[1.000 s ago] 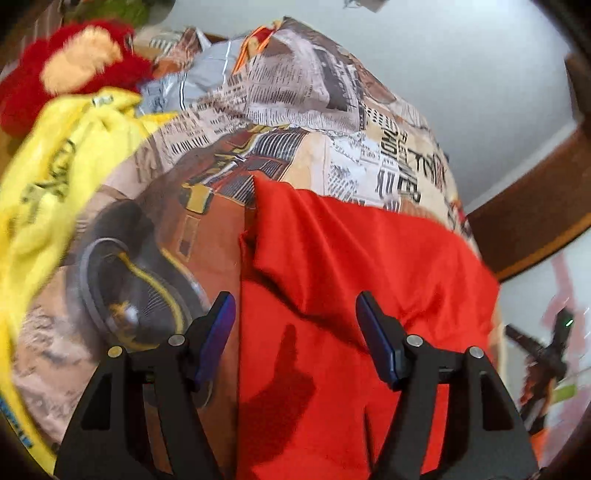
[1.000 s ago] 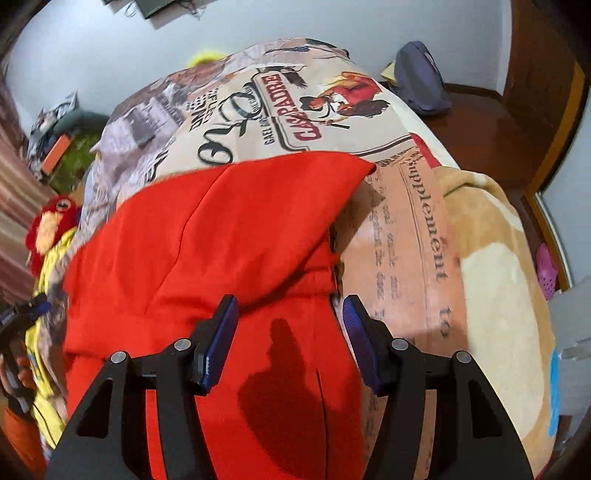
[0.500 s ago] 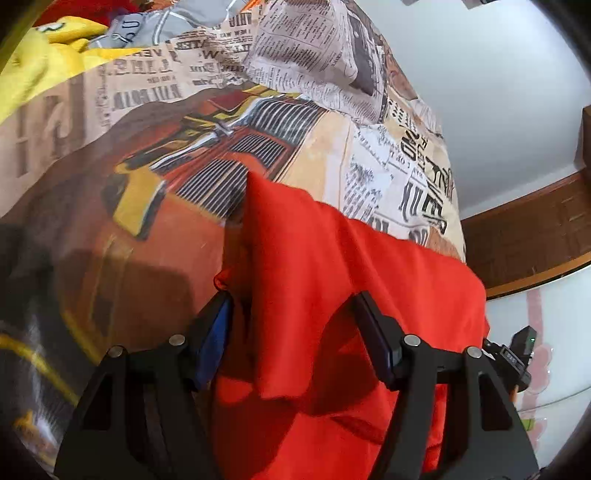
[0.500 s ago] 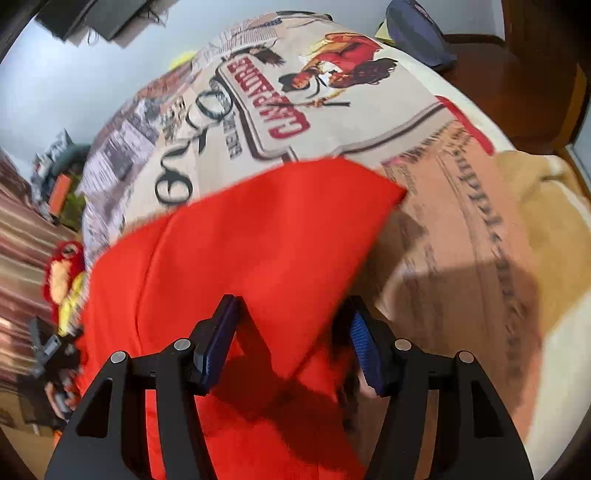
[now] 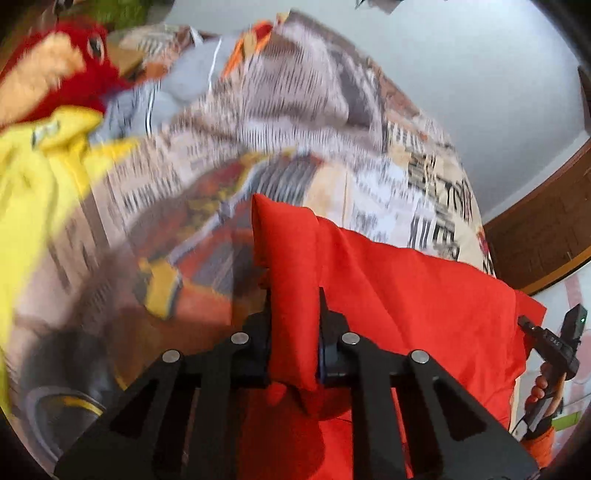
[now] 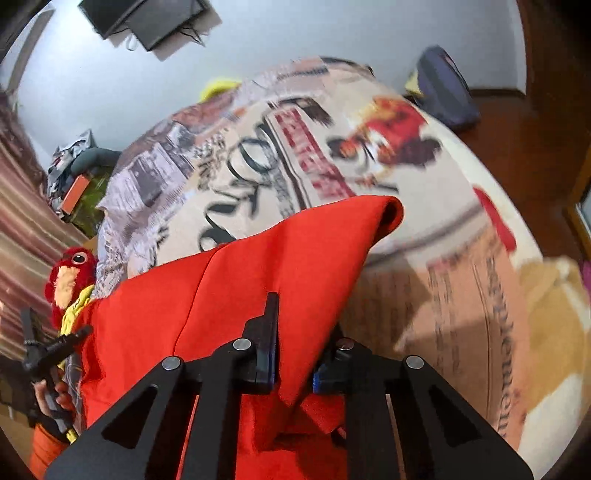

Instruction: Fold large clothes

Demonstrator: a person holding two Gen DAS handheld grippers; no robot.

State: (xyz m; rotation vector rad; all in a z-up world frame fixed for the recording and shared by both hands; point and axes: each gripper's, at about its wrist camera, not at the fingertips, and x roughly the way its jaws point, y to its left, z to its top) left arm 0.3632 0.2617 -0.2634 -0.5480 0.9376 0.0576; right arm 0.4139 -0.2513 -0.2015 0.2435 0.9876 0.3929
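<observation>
**Two grippers clamping one red garment on a printed bed cover**

Pale walls are enclosing the room, and one bed is filling the centre of both views. One bed cover [image 5: 388,177] with newspaper and poster prints is lying across it.

**Task item (count: one)**
- One red garment [image 5: 406,295] is lying on the bed cover, on the side nearest the cameras. Its two near corners are standing raised off the cover, one at each gripper.

**Grippers (count: two)**
- The left gripper [image 5: 293,325] is pinching a bunched fold at the left edge of the red garment. Its jaws have just been closing, and cloth is filling the narrow gap between them. A rolled end of the fold is rising past the fingertips.
- The right gripper [image 6: 295,332] is pinching the right edge of the red garment [image 6: 258,288]. Its jaws have just been closing as well, with cloth pressed between them. One peaked corner is standing up beyond the jaws.
- Each wrist view is showing the opposite gripper at its frame edge, with part of a hand on its handle.

**Other items**
- One red plush toy [image 5: 62,62] with a tan face is sitting at the far left of the bed.
- One yellow garment [image 5: 33,177] is lying just beside the toy.
- One dark blue bag [image 6: 447,88] is resting on the wooden floor beyond the bed.
- One dark flat object [image 6: 147,18], too cropped to identify, is hanging on the wall.
</observation>
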